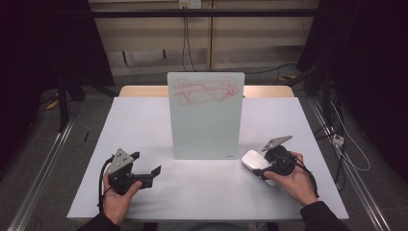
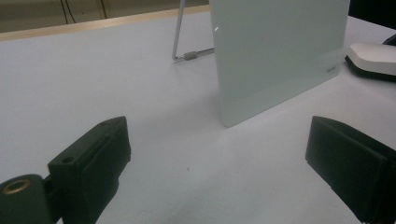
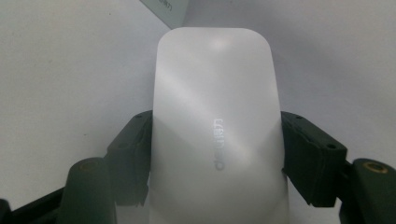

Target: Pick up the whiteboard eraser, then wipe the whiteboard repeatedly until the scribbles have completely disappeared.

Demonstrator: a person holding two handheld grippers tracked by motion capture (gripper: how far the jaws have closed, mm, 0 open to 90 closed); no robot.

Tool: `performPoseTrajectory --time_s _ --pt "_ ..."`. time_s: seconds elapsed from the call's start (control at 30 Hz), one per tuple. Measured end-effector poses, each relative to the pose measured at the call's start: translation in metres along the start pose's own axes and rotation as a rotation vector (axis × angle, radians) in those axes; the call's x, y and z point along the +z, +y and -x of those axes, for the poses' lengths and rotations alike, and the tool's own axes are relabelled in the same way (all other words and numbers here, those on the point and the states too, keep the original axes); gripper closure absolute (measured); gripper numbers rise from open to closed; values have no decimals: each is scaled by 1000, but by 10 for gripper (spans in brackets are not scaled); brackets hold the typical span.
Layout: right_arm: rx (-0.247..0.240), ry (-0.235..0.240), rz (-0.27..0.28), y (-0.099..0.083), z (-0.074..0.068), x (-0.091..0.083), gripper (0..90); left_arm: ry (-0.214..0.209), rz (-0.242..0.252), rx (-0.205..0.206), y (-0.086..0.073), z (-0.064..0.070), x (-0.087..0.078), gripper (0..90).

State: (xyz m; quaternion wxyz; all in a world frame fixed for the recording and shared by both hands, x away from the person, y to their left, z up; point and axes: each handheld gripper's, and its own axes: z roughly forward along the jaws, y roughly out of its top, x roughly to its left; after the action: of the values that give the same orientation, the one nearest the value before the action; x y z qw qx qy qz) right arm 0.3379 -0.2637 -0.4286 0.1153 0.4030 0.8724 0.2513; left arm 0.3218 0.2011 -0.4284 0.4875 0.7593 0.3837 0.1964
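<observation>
Your right gripper has its jaws pressed against both sides of the white whiteboard eraser, pinching it at mid-length, with the rounded end poking out past the jaw tips. In the high view that eraser sits on the white table at the front right, just off the lower right corner of the whiteboard. The board stands upright mid-table, red scribbles across its top. Over on your left, your left gripper rests low near the front edge, jaws spread wide with nothing between them, well apart from the board, whose metal stand leg shows behind.
</observation>
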Motion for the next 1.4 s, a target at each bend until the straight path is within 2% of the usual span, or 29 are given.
performPoseTrajectory --time_s 0.37,0.47,0.5,0.53,0.67,0.87,1.4 --pt "40 -6 68 -2 2 -9 314 3 -1 -11 -1 -1 -1 64" --pt "46 -17 113 -3 1 -14 314 -10 -7 -18 -2 -2 0 64" --pt "46 -17 113 -3 1 -14 314 -10 -7 -18 -2 -2 0 64" --pt "52 -25 139 -3 1 -17 314 -10 -6 -20 -2 -2 0 64" --pt "75 -34 188 -5 1 -21 315 -6 -2 -25 -2 -3 0 64" --pt "81 -50 250 -5 0 -28 315 -15 -1 -22 -1 -2 0 64" --pt "96 -46 301 -6 -1 -34 315 -21 -11 -25 -1 -2 3 64"
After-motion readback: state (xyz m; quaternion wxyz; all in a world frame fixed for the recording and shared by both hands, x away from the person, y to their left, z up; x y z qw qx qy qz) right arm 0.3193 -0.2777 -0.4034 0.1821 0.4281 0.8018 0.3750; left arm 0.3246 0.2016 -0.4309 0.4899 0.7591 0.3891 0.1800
